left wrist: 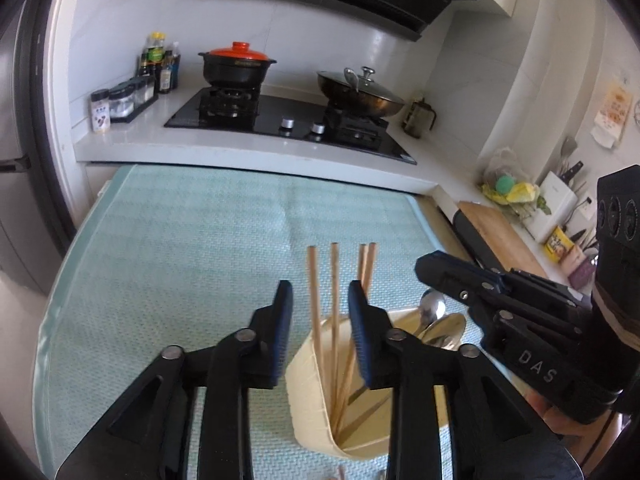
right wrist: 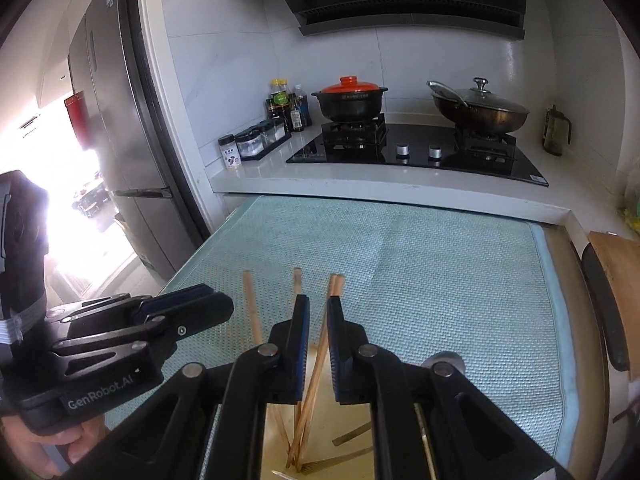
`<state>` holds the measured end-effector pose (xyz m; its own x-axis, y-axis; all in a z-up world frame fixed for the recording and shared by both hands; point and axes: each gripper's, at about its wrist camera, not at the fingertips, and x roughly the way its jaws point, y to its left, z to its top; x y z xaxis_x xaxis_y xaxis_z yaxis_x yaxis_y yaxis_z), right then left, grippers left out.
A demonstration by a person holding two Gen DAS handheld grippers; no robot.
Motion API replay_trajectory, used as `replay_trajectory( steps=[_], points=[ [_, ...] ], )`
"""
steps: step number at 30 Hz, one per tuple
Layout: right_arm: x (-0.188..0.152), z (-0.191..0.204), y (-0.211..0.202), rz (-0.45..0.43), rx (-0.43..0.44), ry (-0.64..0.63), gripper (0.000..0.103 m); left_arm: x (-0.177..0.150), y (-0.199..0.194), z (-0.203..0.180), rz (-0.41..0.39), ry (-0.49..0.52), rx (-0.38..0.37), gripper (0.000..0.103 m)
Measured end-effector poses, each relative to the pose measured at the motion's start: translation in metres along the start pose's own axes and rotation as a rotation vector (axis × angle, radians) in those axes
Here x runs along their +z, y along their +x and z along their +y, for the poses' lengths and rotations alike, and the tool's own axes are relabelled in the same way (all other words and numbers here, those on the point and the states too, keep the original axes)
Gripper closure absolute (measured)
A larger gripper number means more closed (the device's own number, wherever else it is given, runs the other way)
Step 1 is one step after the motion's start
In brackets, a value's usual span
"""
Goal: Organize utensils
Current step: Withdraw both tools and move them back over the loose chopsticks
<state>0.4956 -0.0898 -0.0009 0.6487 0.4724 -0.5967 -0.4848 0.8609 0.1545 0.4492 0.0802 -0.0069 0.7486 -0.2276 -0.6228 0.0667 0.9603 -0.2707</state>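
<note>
Kitchen, two hand-held grippers over a desk covered by a pale green woven mat. On the mat, near the front edge: a cream utensil holder, open-topped and leaning. Four wooden chopsticks stand in it, upper ends fanned apart and rising clear of the rim; two metal spoons rest in the right-hand part of the holder, bowls up. What look like fork tines lie low inside the holder in the right wrist view; too dim to be sure. Left gripper: fingers partly open, blue pads apart, with two of the chopsticks showing in the gap between them; pads not pressing on either, nothing gripped. Right gripper: fingers nearly closed, only a narrow slit between the pads; chopsticks show through and beyond the slit, but the pads do not appear to clamp any of them. Each gripper shows in the other's view, so the two hang side by side just above the holder, both angled downward. A hand shows under the left gripper's body at the lower left of the right wrist view. Behind the desk: white counter with a black gas hob, black clay pot with orange lid on the left burner, wok with glass lid on the right burner, sauce bottles and spice jars at the left. Wooden cutting board and knife block at the right; refrigerator at the left.
</note>
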Motion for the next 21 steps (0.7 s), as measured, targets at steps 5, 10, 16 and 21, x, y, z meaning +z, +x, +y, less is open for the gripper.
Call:
replay_trajectory(
  steps=[5, 10, 16, 21],
  points=[
    [-0.002, 0.010, -0.062, -0.101, 0.002, -0.046, 0.046, -0.014, -0.059, 0.002, -0.033, 0.110, 0.041, 0.029],
    [-0.054, 0.016, -0.133, -0.095, -0.062, -0.145, 0.046, -0.074, -0.121, 0.011, 0.019, 0.259, 0.110, 0.013],
    [-0.177, 0.008, -0.182, -0.034, -0.212, -0.186, 0.044, -0.167, -0.165, 0.024, 0.101, 0.260, 0.152, 0.011],
    [-0.283, 0.008, -0.198, 0.026, -0.300, -0.055, 0.044, -0.247, -0.163, 0.013, 0.151, 0.146, 0.110, 0.009]
  ],
)
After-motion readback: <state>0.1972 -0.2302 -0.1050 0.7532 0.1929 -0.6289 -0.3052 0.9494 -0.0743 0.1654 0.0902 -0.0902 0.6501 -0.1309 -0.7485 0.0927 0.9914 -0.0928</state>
